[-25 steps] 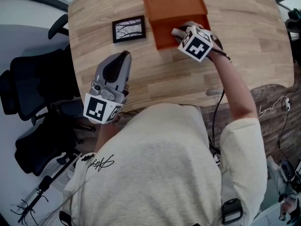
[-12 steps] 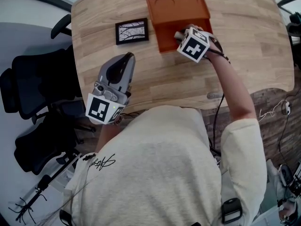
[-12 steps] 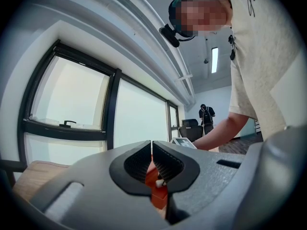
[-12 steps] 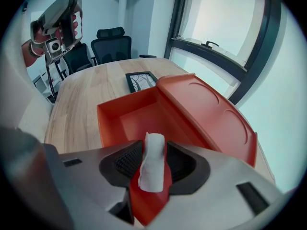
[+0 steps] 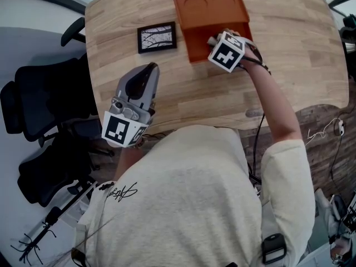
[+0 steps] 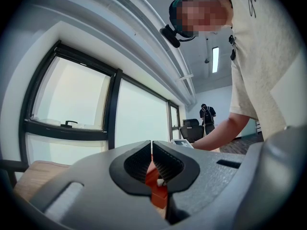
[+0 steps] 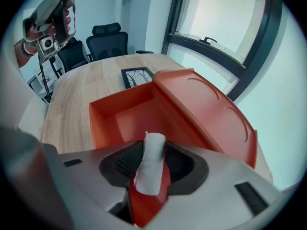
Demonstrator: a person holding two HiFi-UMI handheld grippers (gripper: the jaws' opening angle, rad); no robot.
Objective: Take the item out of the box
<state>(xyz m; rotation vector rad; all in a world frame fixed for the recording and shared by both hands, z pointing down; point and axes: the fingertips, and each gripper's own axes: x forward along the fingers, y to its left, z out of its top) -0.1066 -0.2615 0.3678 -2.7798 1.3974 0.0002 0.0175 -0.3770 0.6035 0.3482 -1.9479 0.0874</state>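
Observation:
An orange box (image 5: 194,44) stands open on the wooden table, its lid (image 5: 210,7) folded back on the far side. My right gripper (image 5: 214,40) hovers over the box's near right part. In the right gripper view it (image 7: 152,153) is shut on a small white folded item (image 7: 150,169), held above the box's near wall. The box's inside (image 7: 122,116) looks bare. My left gripper (image 5: 149,69) hangs over the table's near left part, away from the box. Its jaws (image 6: 152,159) are shut with nothing between them.
A black-framed picture (image 5: 157,36) lies flat just left of the box. The wooden table (image 5: 289,43) curves to a near edge by my body. Black office chairs (image 5: 39,99) stand off the table's left side.
My right gripper has edged slightly left over the box, still shut on the white item. The left gripper has barely moved.

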